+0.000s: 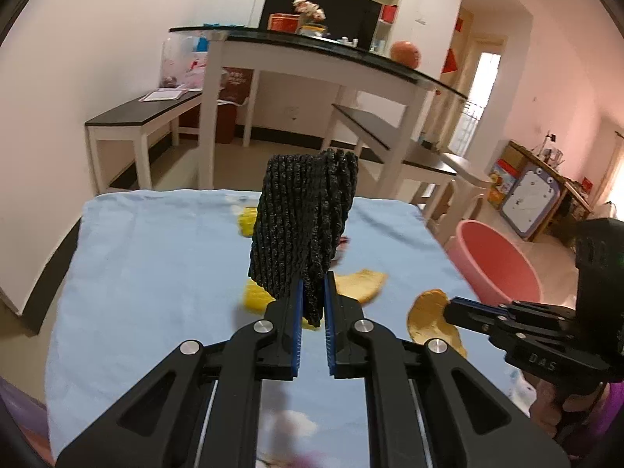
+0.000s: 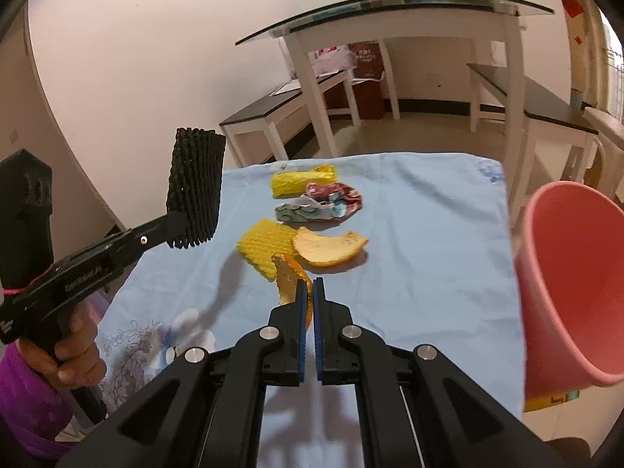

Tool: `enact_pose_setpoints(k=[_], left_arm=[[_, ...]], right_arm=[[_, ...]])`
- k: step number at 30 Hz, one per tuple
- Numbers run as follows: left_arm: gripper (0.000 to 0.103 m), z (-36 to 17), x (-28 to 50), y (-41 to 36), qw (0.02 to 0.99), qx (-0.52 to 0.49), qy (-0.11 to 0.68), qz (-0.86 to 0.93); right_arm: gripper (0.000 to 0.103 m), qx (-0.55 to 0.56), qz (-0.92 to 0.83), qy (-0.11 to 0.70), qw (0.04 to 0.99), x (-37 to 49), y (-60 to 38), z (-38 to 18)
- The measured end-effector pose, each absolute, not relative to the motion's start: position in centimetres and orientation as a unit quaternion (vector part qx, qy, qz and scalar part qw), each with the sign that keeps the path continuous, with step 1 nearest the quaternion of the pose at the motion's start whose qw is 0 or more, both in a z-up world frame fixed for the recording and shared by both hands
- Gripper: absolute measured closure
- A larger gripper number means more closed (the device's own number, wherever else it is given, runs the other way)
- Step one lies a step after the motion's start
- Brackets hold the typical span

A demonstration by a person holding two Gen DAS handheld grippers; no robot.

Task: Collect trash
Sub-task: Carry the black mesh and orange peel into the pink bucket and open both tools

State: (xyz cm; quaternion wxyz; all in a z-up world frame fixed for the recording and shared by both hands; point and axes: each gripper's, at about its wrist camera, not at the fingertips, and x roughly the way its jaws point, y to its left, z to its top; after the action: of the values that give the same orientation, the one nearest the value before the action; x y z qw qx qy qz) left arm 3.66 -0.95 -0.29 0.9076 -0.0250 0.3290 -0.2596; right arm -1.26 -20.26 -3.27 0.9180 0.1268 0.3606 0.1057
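Observation:
My left gripper is shut on a black foam fruit net and holds it upright above the blue cloth; the net also shows in the right wrist view. My right gripper is shut on a curved orange peel, lifted just above the cloth, and that peel also shows in the left wrist view. On the cloth lie a second peel, two yellow foam nets and a crumpled wrapper.
A pink bucket stands off the table's right edge, also seen in the left wrist view. The blue cloth covers the table. Beyond stand a glass-topped white table and dark benches.

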Motion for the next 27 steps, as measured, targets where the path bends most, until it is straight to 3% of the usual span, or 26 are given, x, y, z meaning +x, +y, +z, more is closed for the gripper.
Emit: enact_pose_setpoints(k=[27], left_arm=[[0.094, 1.5, -1.3, -17.1, 0.865, 0.006, 0.324, -0.382]], right_arm=[[0.100, 0.215, -0.064, 0.292, 0.930, -8.1, -36.4, -2.0]])
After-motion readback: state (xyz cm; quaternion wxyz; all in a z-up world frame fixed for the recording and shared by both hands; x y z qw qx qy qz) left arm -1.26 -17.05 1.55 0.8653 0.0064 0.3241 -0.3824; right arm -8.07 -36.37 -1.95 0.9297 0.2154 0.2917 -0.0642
